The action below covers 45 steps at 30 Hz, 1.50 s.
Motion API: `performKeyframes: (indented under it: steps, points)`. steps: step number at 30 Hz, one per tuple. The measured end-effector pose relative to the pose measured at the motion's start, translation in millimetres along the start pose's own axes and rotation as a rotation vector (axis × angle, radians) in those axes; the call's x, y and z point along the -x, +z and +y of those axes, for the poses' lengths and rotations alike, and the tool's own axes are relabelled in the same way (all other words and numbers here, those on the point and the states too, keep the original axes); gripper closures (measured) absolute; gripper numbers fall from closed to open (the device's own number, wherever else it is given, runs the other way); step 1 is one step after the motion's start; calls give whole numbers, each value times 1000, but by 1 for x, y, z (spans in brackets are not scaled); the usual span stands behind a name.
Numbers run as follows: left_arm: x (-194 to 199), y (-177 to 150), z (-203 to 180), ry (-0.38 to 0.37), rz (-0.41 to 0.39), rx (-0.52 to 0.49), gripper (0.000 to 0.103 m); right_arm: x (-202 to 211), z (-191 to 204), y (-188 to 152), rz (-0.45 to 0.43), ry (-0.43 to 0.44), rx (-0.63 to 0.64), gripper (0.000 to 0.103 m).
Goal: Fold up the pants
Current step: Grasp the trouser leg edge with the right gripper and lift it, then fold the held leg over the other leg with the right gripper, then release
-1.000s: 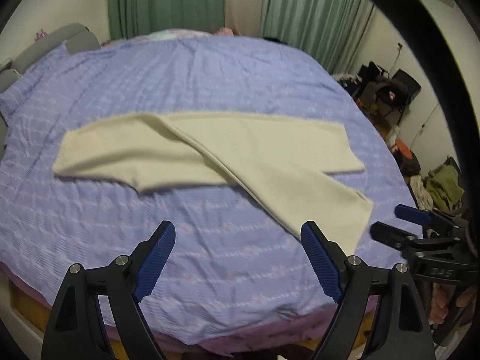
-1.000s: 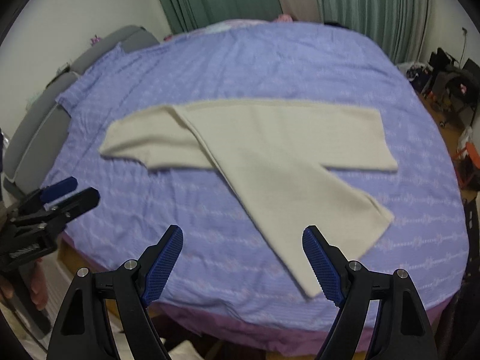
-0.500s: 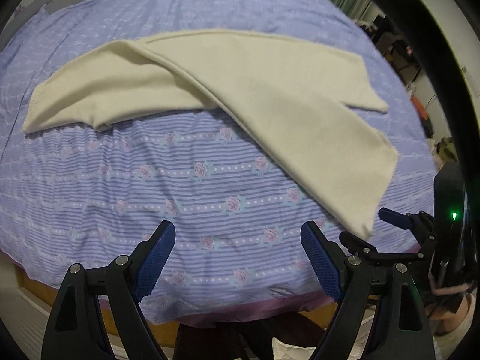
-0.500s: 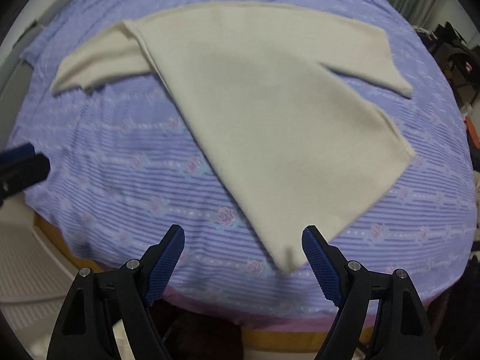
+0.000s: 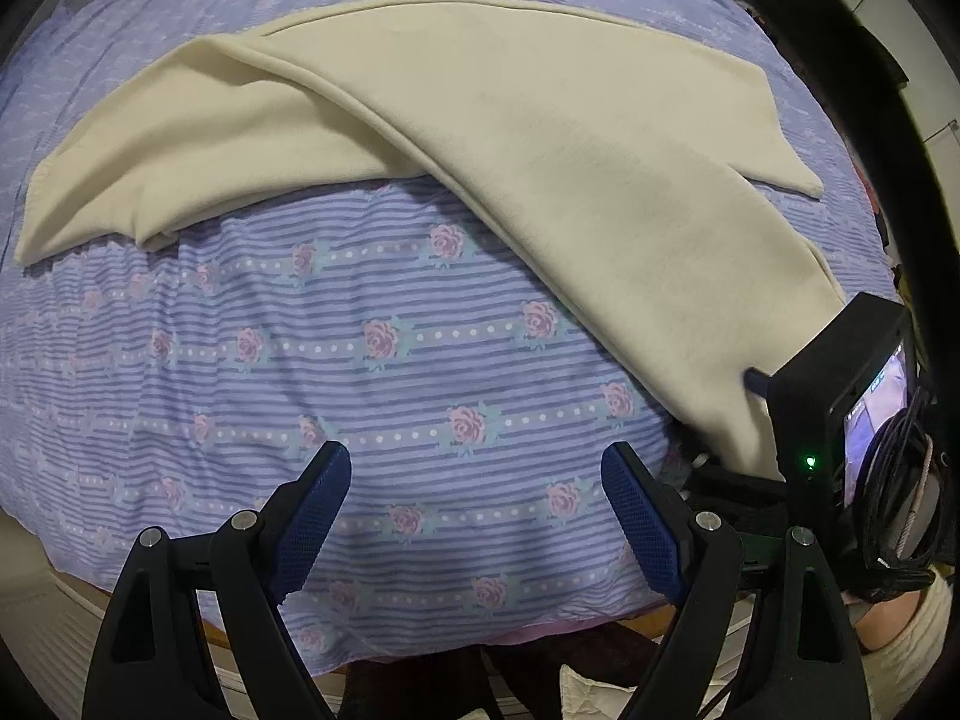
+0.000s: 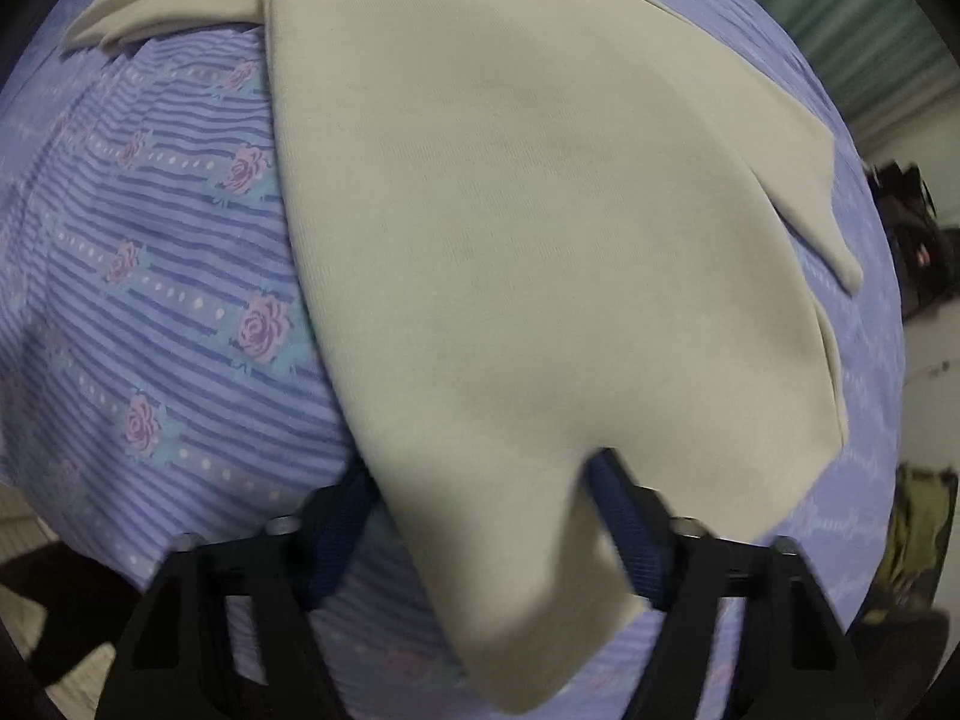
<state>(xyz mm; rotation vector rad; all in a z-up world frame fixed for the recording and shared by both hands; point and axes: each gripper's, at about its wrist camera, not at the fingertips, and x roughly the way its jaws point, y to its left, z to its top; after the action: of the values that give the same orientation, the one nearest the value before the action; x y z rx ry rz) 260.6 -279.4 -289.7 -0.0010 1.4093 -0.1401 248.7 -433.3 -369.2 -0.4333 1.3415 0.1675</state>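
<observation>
Cream pants lie spread on a purple floral bedspread, one leg reaching toward the near right edge. My left gripper is open and empty above bare bedspread, left of that leg. My right gripper is open, its blue fingers straddling the near corner of the leg's hem; the cloth lies between them and partly covers the left finger. The right gripper's body shows at the right of the left wrist view, at the hem.
The bed's near edge runs just under both grippers, with floor below. Green curtains and dark bags and clutter stand beyond the bed's right side.
Both grippers moved down and in toward the bed. The right gripper has slid over the hem corner of the near leg, its fingers still open. The pants have not moved.
</observation>
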Motion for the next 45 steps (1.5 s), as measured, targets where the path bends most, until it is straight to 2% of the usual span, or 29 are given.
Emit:
performKeyframes:
  steps: [2,3,6,11,14,17,19,23,27,29,30,31,32,33,34,35,37,39,45]
  points:
    - [2,5,-2,-1,-7,-1,17,4,-6,5,-9,8,31,90]
    - [4,9,-3,-3,-16,-1,17,12,-13,9,-17,24,33,94]
    - [13,24,0,-14,-57,14,17,49,-46,18,-105,21,-36,94]
    - [40,51,1,-23,-154,45,17,109,-119,47,-288,-55,-145,94]
    - [55,74,-6,-17,-215,30,17,125,-162,94,-377,-124,-168,94]
    - [61,101,-15,-3,-260,18,17,128,-197,145,-412,-186,-165,94]
    - [61,117,-18,1,-280,20,17,124,-215,174,-413,-206,-158,95]
    - [61,153,-26,24,-305,30,17,99,-246,231,-358,-190,-176,95]
    - [56,171,-35,45,-310,21,17,63,-261,255,-276,-220,-158,97]
    - [50,179,-42,82,-310,2,17,40,-262,260,-229,-235,-168,97]
    - [48,181,-43,91,-308,-4,17,29,-264,261,-195,-252,-173,96]
    - [46,182,-46,100,-305,-7,17,23,-266,263,-179,-268,-176,91]
    - [45,184,-49,105,-300,-7,17,18,-268,262,-159,-283,-180,73]
    - [44,185,-50,108,-298,-4,17,15,-270,259,-143,-301,-189,61]
    - [45,184,-50,106,-298,-1,17,16,-272,256,-143,-323,-199,37]
    - [45,184,-50,103,-300,3,17,21,-273,250,-155,-352,-215,24]
    - [48,183,-50,91,-306,9,17,35,-278,239,-190,-379,-251,23]
    - [54,178,-50,72,-315,11,17,51,-279,226,-213,-370,-283,23]
    - [79,145,-32,21,-345,60,17,120,-236,175,-368,-243,-282,23]
